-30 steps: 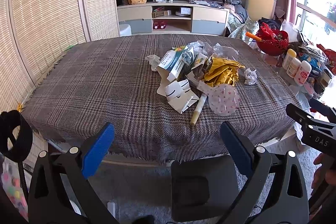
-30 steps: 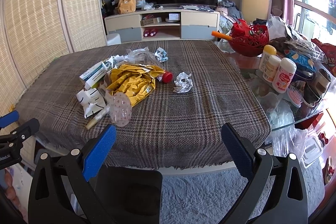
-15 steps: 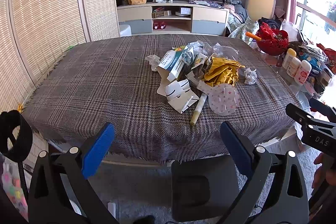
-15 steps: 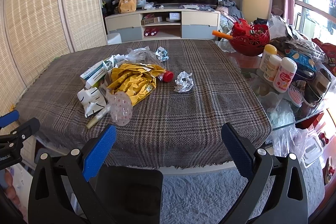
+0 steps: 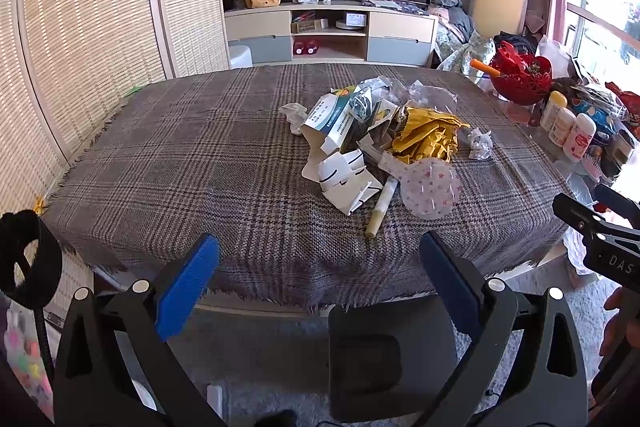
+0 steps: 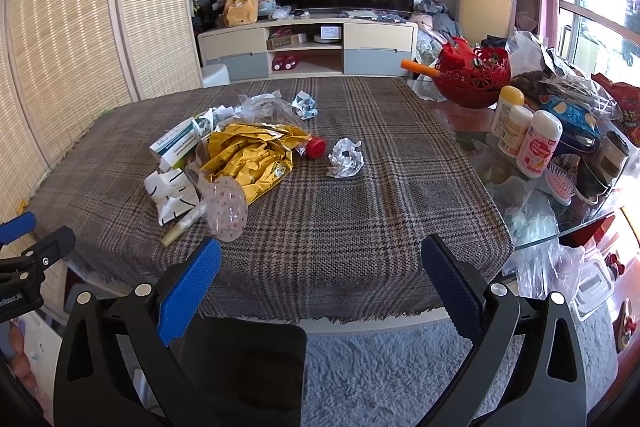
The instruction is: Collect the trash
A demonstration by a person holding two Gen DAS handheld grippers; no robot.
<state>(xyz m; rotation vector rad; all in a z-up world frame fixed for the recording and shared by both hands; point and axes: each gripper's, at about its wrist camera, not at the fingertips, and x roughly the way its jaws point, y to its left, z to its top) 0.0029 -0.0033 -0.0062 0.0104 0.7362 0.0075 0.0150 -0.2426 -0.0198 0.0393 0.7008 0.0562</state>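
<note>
**A:** Trash pile [image 5: 376, 143] sits on the plaid tablecloth [image 5: 200, 163], right of centre in the left wrist view, left of centre in the right. Long axis?

**B:** Heap runs from the table's near edge toward the far side. Clearest pointer is the cream paper stick [image 5: 382, 207]: one end toward the near edge, the other tucked under the heap, slightly tilted from straight ahead.

**A:** Makeup?

**B:** Crumpled yellow foil wrapper [image 6: 248, 159] in the middle. White-and-teal carton [image 5: 332, 123] lying on its side at the left, opened. Torn white cardboard [image 5: 346, 183] with black marks nearest the edge. Translucent star-print disc [image 5: 430, 187] touching the stick. Clear plastic film [image 6: 260, 105] at the back.

**A:** Strays?

**B:** Red cap [image 6: 316, 148] just beside the foil. Crumpled white paper ball [image 6: 346, 159] near it, apart from the heap. Small wad [image 6: 304, 105] farther back.

**A:** Tools?

**B:** Left gripper [image 5: 318, 275] spread wide, blue pads [image 5: 188, 283] apart, holding nothing, short of the table edge. Right gripper [image 6: 320, 279] likewise agape and bare, over the near edge.
</note>
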